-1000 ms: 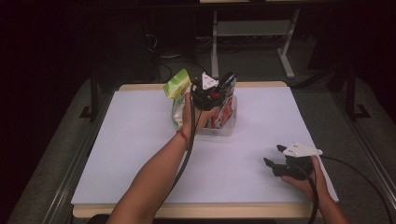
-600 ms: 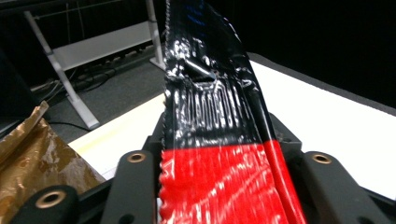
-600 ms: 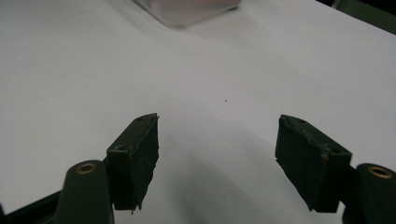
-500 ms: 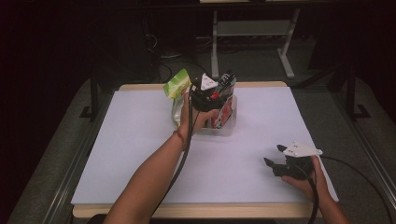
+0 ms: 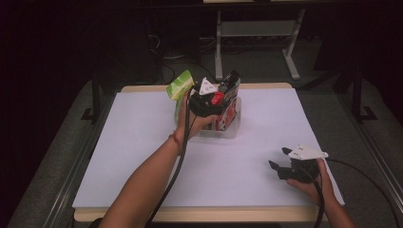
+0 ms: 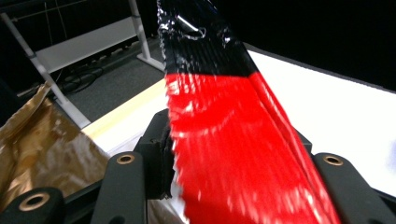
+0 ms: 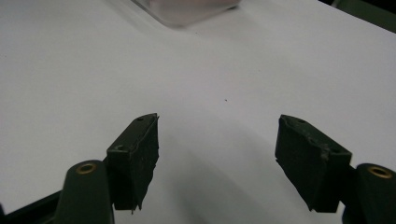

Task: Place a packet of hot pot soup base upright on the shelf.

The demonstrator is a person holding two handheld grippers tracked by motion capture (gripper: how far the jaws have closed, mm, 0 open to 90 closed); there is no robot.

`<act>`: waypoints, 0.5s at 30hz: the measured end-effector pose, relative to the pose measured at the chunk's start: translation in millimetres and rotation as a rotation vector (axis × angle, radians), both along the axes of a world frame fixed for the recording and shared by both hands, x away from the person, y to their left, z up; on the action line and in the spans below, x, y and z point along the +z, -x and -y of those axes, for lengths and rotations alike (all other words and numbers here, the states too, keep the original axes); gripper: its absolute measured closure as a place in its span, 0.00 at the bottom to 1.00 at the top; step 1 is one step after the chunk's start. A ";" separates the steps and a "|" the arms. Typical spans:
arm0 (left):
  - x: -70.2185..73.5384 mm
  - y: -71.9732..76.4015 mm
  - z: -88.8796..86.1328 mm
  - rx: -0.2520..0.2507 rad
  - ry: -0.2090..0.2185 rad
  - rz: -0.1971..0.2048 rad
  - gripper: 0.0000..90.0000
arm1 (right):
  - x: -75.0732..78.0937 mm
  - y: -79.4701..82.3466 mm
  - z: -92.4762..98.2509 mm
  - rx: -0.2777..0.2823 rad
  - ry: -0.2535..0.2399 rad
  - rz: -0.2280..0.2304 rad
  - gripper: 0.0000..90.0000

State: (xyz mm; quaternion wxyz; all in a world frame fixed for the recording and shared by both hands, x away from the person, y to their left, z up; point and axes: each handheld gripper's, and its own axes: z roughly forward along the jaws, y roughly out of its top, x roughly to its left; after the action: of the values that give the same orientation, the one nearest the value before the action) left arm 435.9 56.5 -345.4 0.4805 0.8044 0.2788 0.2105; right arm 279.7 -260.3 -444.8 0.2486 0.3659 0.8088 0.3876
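Pinching the red-and-black packet (image 6: 224, 140) with my left gripper (image 5: 205, 102) above the clear tub (image 5: 233, 129) at the table's far middle, I judged a straight lift safest; right gripper (image 7: 217, 154) rested agape, empty.

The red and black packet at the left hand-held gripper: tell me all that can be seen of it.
The red and black packet is a glossy, crinkled foil-like pouch, red below and black toward its serrated-edged top. It stands upright in the clear plastic bin at the table's far middle, beside a green packet. The left hand-held gripper is closed on it.
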 end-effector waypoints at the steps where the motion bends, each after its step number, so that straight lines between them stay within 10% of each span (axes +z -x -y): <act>1: 0.0 0.5 -1.9 -0.007 -0.003 -0.001 0.55 | 0.0 0.0 0.0 0.000 -0.001 0.000 0.33; 15: -4.0 12.4 -9.9 -0.042 -0.067 0.015 0.58 | 0.2 0.5 -0.2 -0.001 0.002 0.001 0.33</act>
State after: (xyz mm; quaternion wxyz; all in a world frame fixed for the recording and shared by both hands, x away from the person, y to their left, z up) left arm 423.4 66.4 -349.4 0.4598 0.8240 0.2510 0.2158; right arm 279.2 -260.1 -444.6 0.2495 0.3657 0.8089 0.3870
